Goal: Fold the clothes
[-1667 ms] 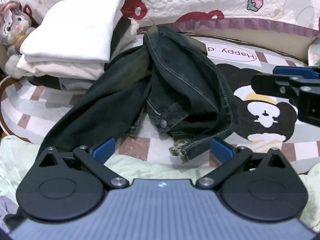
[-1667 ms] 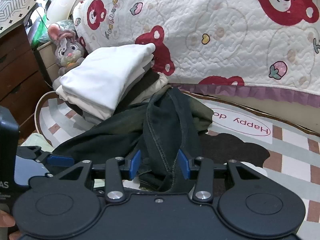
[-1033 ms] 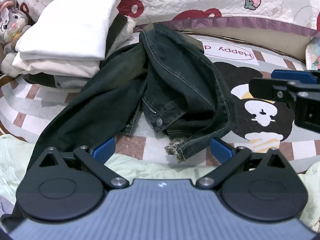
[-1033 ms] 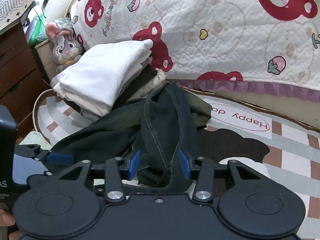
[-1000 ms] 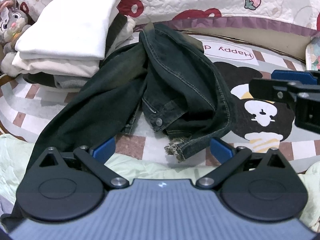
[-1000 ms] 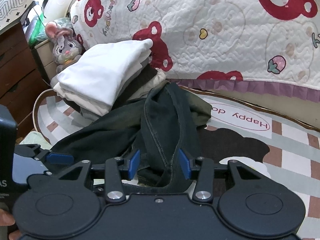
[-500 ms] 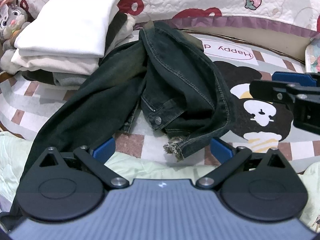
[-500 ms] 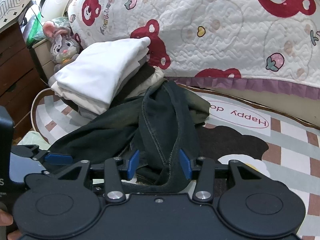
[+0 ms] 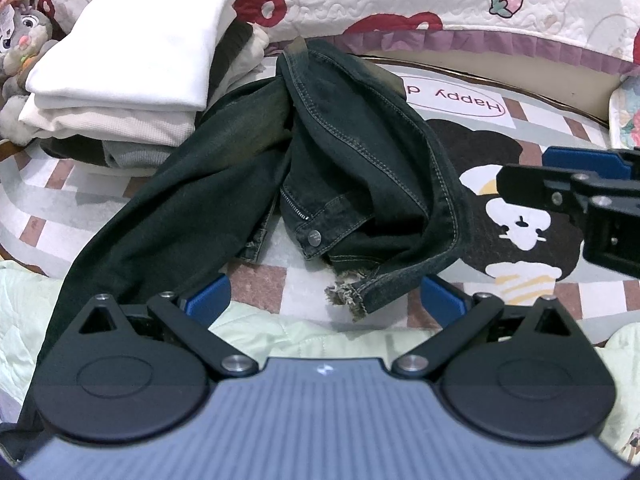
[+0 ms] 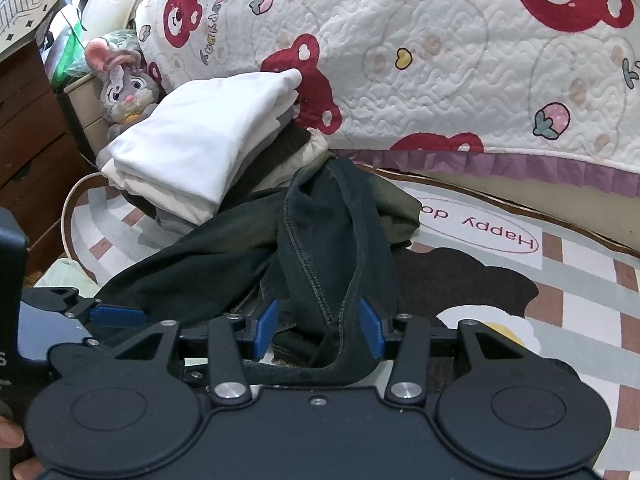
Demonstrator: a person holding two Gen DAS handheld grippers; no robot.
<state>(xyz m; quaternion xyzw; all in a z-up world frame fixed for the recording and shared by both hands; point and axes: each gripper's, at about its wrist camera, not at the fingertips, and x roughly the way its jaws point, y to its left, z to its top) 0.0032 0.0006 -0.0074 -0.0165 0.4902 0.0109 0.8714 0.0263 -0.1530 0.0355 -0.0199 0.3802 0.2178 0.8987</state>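
Jaws spread wide on the left gripper (image 9: pixel 324 300), empty, hovering over a frayed hem; jaws of the right gripper (image 10: pixel 318 330) half-parted around a bunched fold of the jeans (image 9: pixel 240 184), likely for lifting. Crumpled on the mat (image 9: pixel 540 120), beside the folded stack (image 9: pixel 132 52).

Cartoon-print rug (image 9: pixel 532 128) under crumpled dark jeans (image 9: pixel 340 168), with a folded clothes stack (image 9: pixel 132 64) at its far-left edge.
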